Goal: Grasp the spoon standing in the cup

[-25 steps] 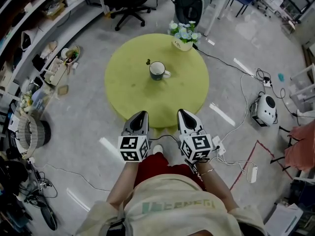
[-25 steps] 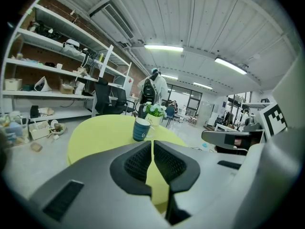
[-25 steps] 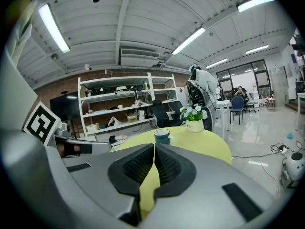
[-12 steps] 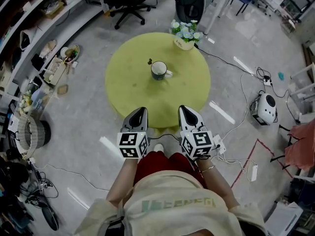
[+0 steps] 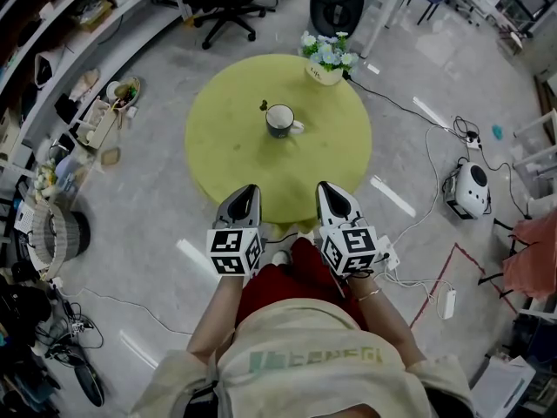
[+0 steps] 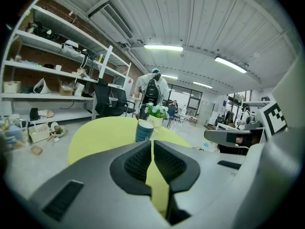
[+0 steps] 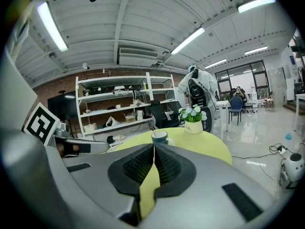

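A dark cup (image 5: 279,122) with a white rim and handle stands near the middle of the round yellow-green table (image 5: 226,155). A spoon (image 5: 264,108) stands in it, its handle leaning out to the far left. Both grippers hover side by side over the table's near edge, well short of the cup. The left gripper (image 5: 251,188) is shut with nothing in it, and so is the right gripper (image 5: 324,185). In the left gripper view the cup (image 6: 144,130) sits just beyond the closed jaws (image 6: 152,144). In the right gripper view the cup (image 7: 160,137) lies straight ahead of the closed jaws (image 7: 154,147).
A white pot of flowers (image 5: 325,64) stands at the table's far edge. Office chairs (image 5: 335,7) are beyond the table, shelves (image 5: 78,68) with clutter run along the left, and cables and a small white device (image 5: 470,192) lie on the floor to the right.
Both grippers have crept slightly forward toward the table, still shut. The cup and spoon have not moved.
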Demonstrator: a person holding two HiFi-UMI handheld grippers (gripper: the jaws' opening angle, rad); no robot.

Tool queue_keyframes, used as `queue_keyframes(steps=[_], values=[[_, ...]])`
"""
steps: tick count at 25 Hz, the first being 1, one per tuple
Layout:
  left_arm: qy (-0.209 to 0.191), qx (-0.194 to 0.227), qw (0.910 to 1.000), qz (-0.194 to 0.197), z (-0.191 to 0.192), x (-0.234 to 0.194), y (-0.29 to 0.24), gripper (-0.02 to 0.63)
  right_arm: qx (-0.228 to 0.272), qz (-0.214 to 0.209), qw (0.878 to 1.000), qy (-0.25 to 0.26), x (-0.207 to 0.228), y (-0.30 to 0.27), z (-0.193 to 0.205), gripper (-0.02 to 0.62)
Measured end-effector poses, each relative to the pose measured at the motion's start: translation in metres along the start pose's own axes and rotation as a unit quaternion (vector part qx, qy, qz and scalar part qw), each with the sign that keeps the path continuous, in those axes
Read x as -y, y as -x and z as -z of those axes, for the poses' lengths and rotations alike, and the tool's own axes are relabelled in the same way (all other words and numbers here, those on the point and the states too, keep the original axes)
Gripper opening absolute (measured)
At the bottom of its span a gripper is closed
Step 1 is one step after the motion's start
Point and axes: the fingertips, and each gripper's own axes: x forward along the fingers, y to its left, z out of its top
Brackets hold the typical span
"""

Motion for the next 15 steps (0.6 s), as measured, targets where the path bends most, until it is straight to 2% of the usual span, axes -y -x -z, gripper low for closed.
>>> queue_keyframes(steps=[8, 15], values=[[0.001, 0.004, 0.9999, -0.01, -0.009, -0.006, -0.02, 0.032, -0.003, -0.008, 1.0, -0.002, 0.014, -0.013, -0.001, 0.037], [0.025, 0.007, 0.9994, -0.024, -0.023, -0.015, -0.051, 0.032, -0.007, -0.017, 1.0, 0.001, 0.033, -0.035, -0.011, 0.037]])
